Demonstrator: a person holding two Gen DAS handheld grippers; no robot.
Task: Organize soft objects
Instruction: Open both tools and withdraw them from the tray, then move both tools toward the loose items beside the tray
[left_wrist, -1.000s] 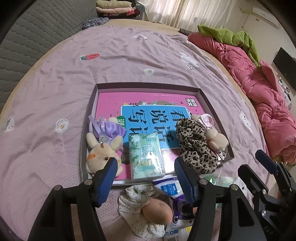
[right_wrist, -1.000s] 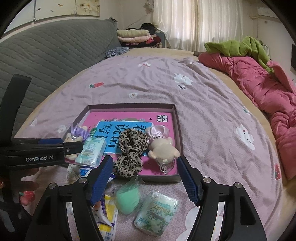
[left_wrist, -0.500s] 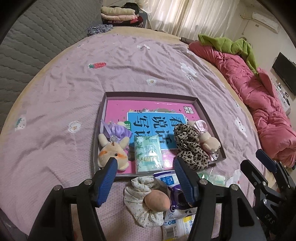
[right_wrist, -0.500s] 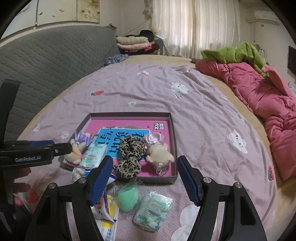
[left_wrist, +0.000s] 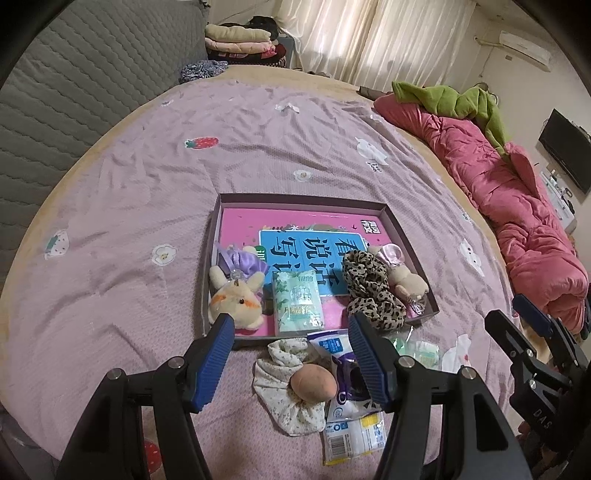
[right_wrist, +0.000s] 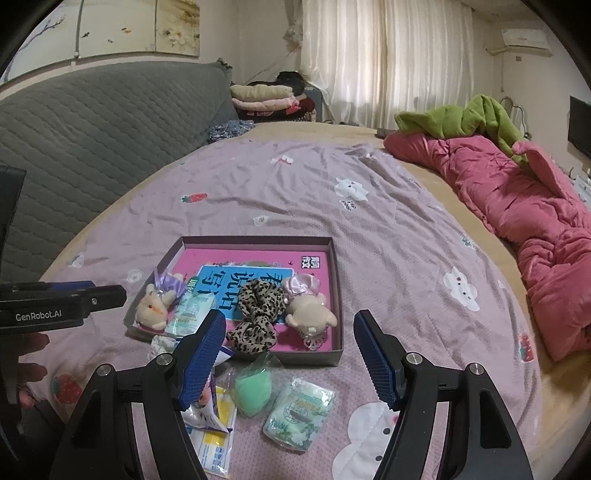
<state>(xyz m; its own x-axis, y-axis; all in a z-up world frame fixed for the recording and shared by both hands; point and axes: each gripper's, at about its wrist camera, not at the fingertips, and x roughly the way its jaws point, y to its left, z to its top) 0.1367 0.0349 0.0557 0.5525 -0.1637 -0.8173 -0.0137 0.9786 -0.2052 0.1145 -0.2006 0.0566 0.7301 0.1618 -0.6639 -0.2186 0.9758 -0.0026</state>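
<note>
A shallow box (left_wrist: 303, 201) (right_wrist: 338, 280) with a pink book inside lies on the bed. In it lie a bunny plush (left_wrist: 236, 297), a green tissue pack (left_wrist: 297, 297), a leopard scrunchie (left_wrist: 371, 291) (right_wrist: 256, 314) and a pink-bowed plush (left_wrist: 404, 275) (right_wrist: 308, 310). In front of the box lie a floral scrunchie (left_wrist: 291, 402) with a tan sponge (left_wrist: 314, 382) on it, plastic packets (left_wrist: 351, 435), a green sponge in a bag (right_wrist: 253, 387) and a second tissue pack (right_wrist: 299, 410). My left gripper (left_wrist: 291, 362) is open above the floral scrunchie. My right gripper (right_wrist: 290, 360) is open above the green sponge.
A pink quilt (left_wrist: 517, 206) (right_wrist: 517, 206) with a green blanket (right_wrist: 461, 122) lies along the right side. A grey quilted headboard (right_wrist: 92, 122) stands at left, folded clothes (left_wrist: 240, 40) at the back. The lilac sheet (left_wrist: 147, 221) spreads around the box.
Both grippers have pulled back and risen from the box, so more of the bed shows. Both stay open and empty. The objects have not moved.
</note>
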